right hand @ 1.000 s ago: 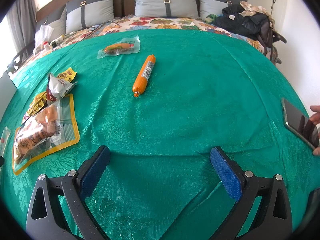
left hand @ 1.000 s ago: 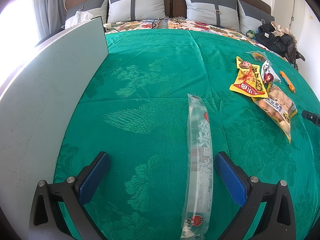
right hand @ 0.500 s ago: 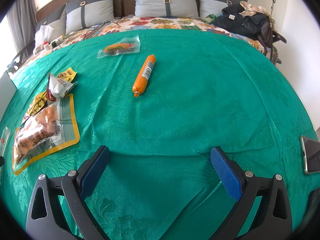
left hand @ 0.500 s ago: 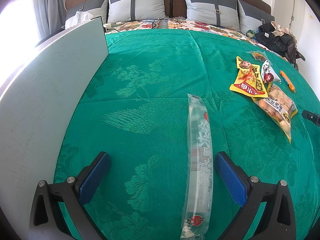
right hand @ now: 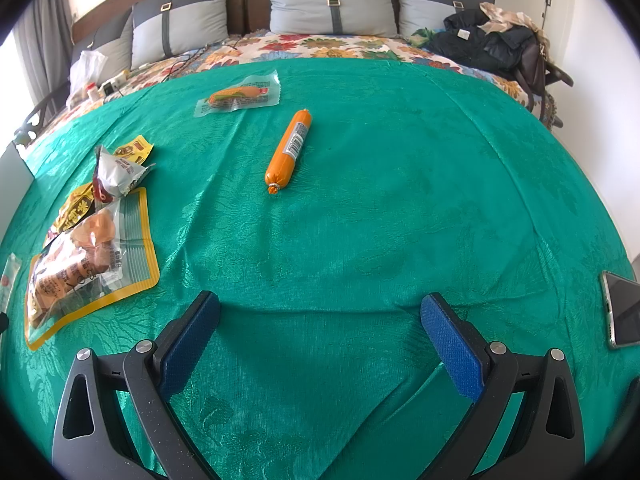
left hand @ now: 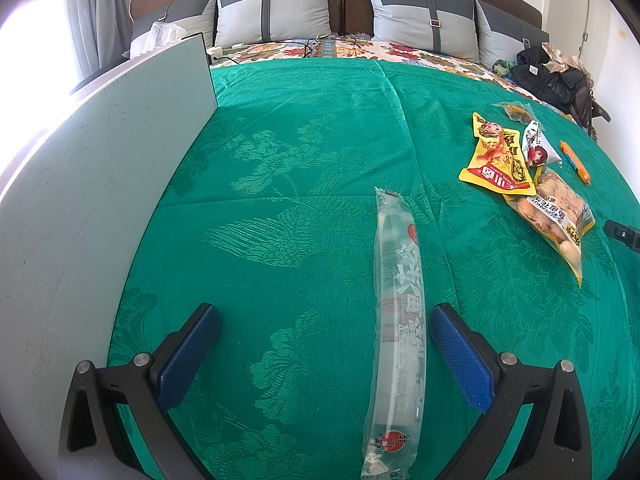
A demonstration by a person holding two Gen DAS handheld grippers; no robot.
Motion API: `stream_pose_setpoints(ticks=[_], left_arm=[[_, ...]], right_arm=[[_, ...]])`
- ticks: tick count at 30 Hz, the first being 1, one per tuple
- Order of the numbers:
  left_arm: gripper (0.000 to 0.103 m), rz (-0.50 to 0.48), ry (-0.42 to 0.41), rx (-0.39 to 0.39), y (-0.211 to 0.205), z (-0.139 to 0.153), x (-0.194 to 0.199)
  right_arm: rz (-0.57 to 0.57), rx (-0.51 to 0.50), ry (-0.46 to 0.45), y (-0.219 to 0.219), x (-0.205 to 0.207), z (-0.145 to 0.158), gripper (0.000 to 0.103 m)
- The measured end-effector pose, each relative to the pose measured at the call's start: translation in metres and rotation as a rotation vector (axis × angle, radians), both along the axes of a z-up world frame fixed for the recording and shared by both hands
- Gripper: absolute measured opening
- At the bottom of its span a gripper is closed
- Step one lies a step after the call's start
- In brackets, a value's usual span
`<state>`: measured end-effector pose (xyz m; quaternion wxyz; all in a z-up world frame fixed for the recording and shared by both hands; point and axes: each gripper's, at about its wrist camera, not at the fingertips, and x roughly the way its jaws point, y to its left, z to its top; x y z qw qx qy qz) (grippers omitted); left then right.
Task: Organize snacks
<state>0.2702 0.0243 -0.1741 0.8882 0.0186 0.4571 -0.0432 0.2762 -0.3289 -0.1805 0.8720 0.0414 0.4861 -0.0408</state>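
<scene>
Both sets of fingers are spread wide with nothing in them: the left gripper (left hand: 325, 322) hovers low over the green bedspread (left hand: 304, 152) with the long clear sausage pack (left hand: 398, 308) lying lengthwise between its pads, closer to the right pad, not touched. The right gripper (right hand: 319, 312) sits over bare cloth, nothing between its pads. Farther out, the orange sausage (right hand: 289, 146) lies ahead of it, a clear-wrapped snack (right hand: 238, 96) beyond that, and off to the left the peanut bag (right hand: 86, 252), silver packet (right hand: 116, 172) and yellow packet (left hand: 498, 160) overlap in a loose pile. Only real change over the last second: the phone (right hand: 622, 308) at the right edge got set down and the hand holding it is gone. Grippers haven't budged, so I'd say sorting hasn't started yet, and the clear pack looks like the first pick
</scene>
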Motion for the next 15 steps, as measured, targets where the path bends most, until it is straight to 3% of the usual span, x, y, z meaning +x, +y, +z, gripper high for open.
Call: stream_pose_setpoints(ticks=[15], left_arm=[[0.103,0.000,0.000,0.000,0.0001,0.0000,0.0000]], right_arm=[[0.000,0.000,0.000,-0.0001,0.0010,-0.0005,0.102]])
